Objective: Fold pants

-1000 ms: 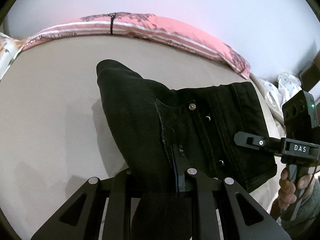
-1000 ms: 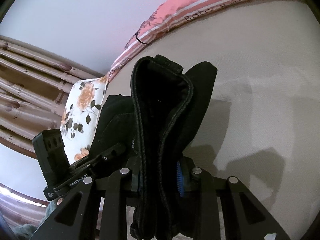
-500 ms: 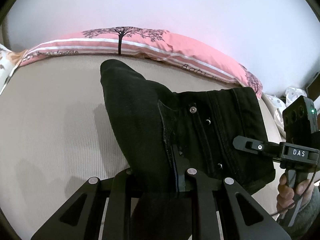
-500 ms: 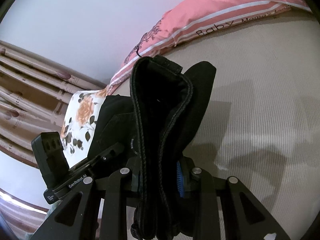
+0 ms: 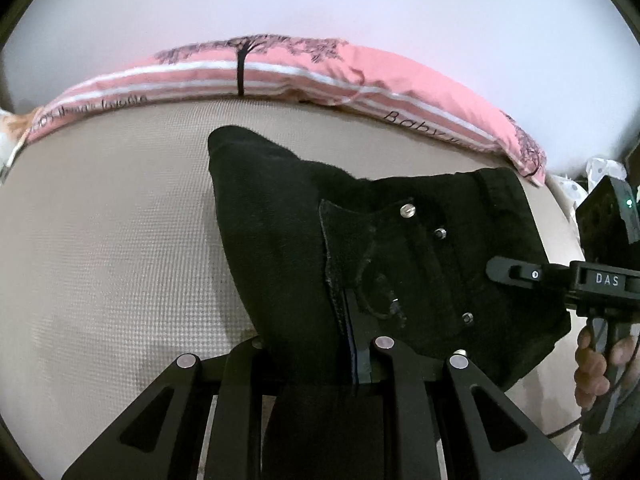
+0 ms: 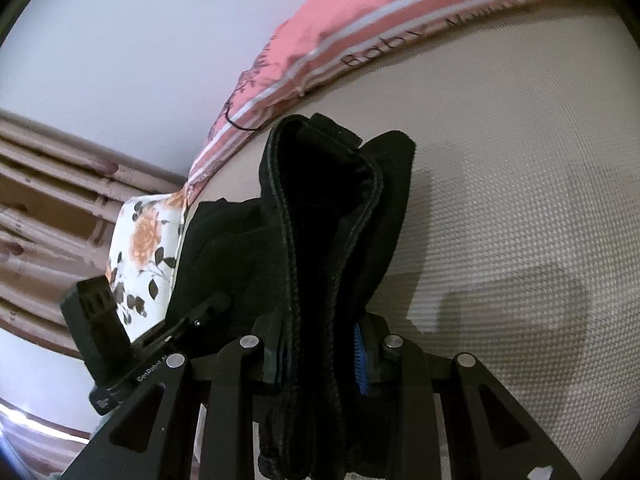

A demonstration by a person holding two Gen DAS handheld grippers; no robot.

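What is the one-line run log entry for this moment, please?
task: fold pants | left tongs: shut on black pants | right tongs: shut on black pants | pants: held up above beige bed

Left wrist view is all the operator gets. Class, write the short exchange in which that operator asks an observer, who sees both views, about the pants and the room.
Operator: I see the right tool side-on. Is it shut on cloth?
Observer: Yes. The right wrist view shows the pants bunched thickly between its fingers, beside a blue pad.
Operator: What lies past the pillow's left end?
Observer: A floral cushion, white with orange roses and dark leaves.
Operator: And behind that?
Observer: Pleated pinkish curtains hang there.
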